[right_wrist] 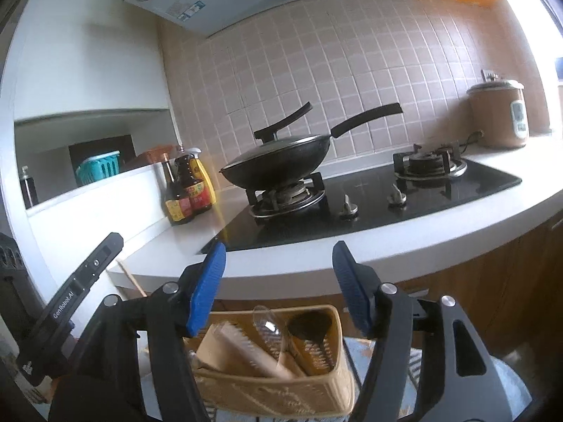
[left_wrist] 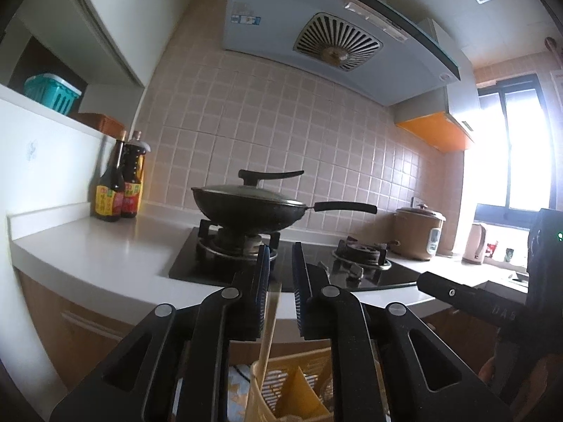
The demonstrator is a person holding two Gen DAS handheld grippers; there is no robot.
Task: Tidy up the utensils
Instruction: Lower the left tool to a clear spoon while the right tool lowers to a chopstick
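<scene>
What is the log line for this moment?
left gripper: around wooden stick, grip unclear | right gripper: open above basket

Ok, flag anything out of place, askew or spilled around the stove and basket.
Nothing looks spilled or broken. The one untidy spot is the basket: a brush, a clear spoon and a dark ladle lean jumbled together in it. The lidded wok sits level on its burner.
</scene>
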